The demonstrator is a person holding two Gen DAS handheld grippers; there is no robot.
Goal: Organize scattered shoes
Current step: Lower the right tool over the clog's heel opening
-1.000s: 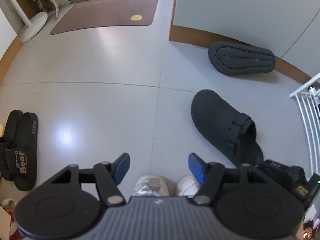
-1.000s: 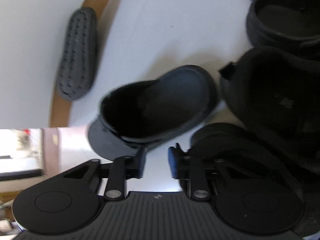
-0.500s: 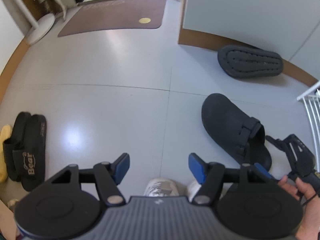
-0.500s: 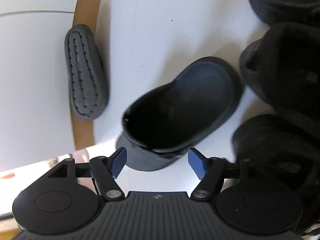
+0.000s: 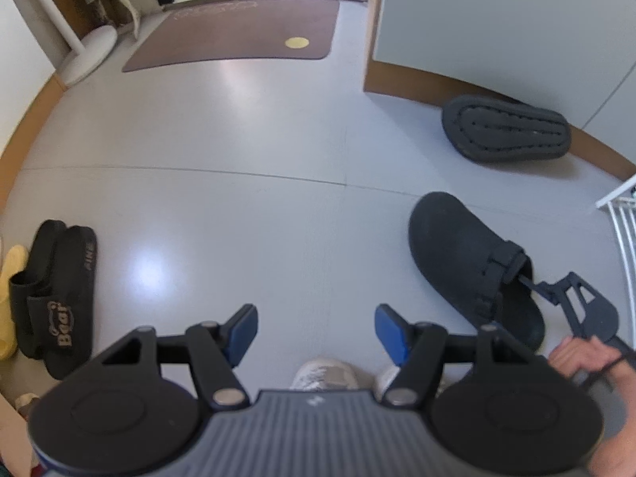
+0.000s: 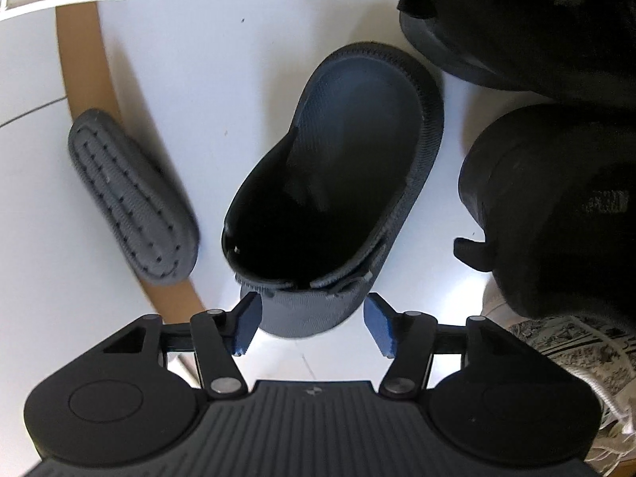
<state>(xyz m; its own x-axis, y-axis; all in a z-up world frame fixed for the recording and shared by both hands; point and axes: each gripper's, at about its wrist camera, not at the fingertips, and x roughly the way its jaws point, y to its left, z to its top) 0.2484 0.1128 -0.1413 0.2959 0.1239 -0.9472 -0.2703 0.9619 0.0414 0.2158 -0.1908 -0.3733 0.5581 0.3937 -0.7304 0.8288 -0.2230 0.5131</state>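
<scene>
1. The right hand-held gripper (image 6: 314, 328) has rolled round and dropped a little over the last second. Its jaws, nearly shut a second ago, sprang wide and have just been closing in again. They now straddle the near end of the dark grey closed-toe felt clog (image 6: 338, 183). The blue pads (image 6: 379, 324) sit just beside its sides, not yet pressing as far as I can see.
2. That clog lies upright on the pale floor (image 5: 238, 139), at twelve o'clock from the right gripper.
3. Its likely mate, a dark grey clog turned sole-up (image 6: 131, 202), rests against the brown skirting board (image 6: 83, 63) at ten o'clock.
4. The left hand-held gripper (image 5: 316, 332) hangs half open over bare floor, holding nothing.
5. I judge a pick-up is imminent, so this shoe can join a tidy row.
</scene>
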